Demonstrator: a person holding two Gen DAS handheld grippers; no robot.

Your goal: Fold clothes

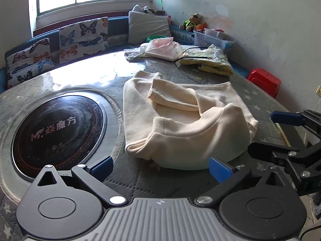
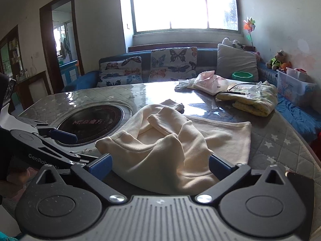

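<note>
A cream sweatshirt (image 1: 180, 124) lies rumpled and partly folded, its sleeves crossed over its body

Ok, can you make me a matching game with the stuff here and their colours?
Things:
1. sweater
2. stool
3. bowl
4. cooktop

Colours:
A. green
B. black
C. cream
D. red

Pairs: 1-C, 2-D, 3-A, 4-B
</note>
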